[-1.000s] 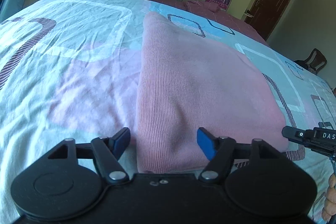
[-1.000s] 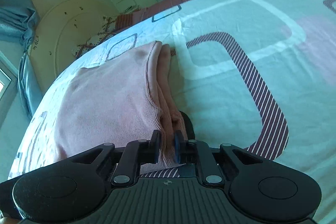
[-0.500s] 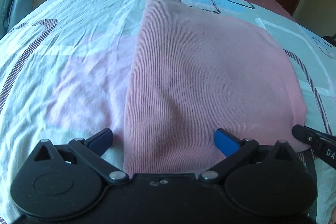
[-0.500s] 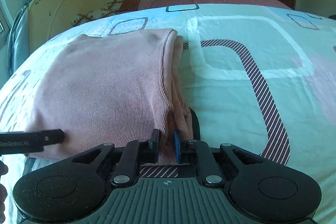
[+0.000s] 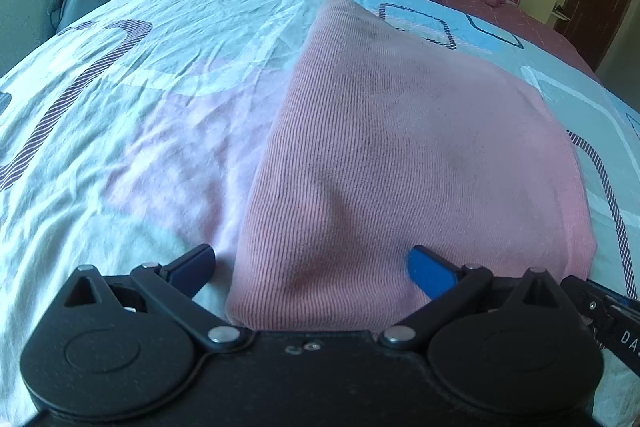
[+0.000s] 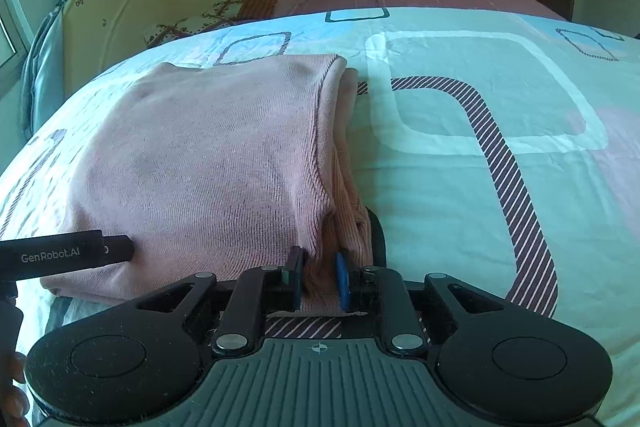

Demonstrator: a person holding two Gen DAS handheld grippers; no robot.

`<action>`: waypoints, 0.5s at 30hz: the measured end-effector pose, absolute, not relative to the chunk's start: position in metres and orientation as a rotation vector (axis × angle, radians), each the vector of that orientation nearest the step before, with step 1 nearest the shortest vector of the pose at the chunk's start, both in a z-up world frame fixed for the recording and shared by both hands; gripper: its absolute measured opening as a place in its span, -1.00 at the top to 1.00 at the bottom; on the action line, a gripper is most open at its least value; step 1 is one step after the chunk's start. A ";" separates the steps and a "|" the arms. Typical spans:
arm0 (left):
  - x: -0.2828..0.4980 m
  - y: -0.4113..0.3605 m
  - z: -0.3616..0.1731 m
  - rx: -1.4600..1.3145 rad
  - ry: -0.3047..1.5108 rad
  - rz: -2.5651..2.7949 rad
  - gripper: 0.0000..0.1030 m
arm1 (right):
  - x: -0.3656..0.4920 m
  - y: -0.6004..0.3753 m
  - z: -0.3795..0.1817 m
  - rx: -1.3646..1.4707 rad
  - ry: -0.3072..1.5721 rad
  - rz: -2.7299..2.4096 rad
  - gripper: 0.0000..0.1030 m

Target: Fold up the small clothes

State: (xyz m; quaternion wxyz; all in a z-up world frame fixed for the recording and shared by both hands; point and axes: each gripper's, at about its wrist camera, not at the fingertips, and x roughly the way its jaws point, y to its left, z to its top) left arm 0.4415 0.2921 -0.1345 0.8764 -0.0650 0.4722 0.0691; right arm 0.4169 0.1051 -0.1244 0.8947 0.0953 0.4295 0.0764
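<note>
Garment: a pink ribbed knit top [image 5: 400,147], already folded into a thick rectangle, is lying on the patterned bedsheet [image 5: 120,147], near the edge closest to both cameras.
Long axis: it is running away from the cameras toward the headboard [image 6: 132,15]; one smooth folded edge is facing left in the left wrist view, while the stacked open edges are showing on the right in the right wrist view.
Left gripper [image 5: 312,263]: its fingers are spread wide, straddling the garment's near left corner; one blue pad is sitting on the sheet just beside the fabric and the other over the knit. It is holding nothing.
Right gripper [image 6: 318,281]: its fingers are drawn close together, pinching the layered near right corner of the garment, with pink fabric bunching between the pads.
Why so placed: judging by the pose, each tool is taking one near corner so the near edge can be lifted evenly.
Likely step: the left is lining up its grasp, probably for a further fold along the long axis.
Risk: the stacked layers in the right pinch may be slipping apart if lifted unevenly.
</note>
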 end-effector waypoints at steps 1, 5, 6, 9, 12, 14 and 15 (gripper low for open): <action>0.440 0.293 -0.134 -0.152 0.987 0.144 -0.98 | 0.416 0.104 -0.122 0.202 0.893 0.165 0.52; 0.436 0.292 -0.129 -0.164 1.006 0.182 -0.84 | 0.399 0.098 -0.105 0.225 0.867 0.186 -0.42; 0.432 0.289 -0.125 -0.146 1.001 0.186 -0.78 | 0.391 0.096 -0.098 0.206 0.842 0.183 -0.46; 0.412 0.281 -0.107 -0.109 0.988 0.186 -0.72 | 0.366 0.087 -0.079 0.169 0.813 0.205 -0.46; 0.376 0.269 -0.078 -0.065 0.919 0.184 -0.75 | 0.337 0.075 -0.057 0.147 0.784 0.223 -0.63; 0.346 0.258 -0.054 -0.036 0.873 0.175 -0.80 | 0.311 0.068 -0.039 0.115 0.743 0.223 -0.80; 0.329 0.253 -0.043 -0.023 0.847 0.171 -0.80 | 0.299 0.066 -0.031 0.095 0.716 0.225 -0.84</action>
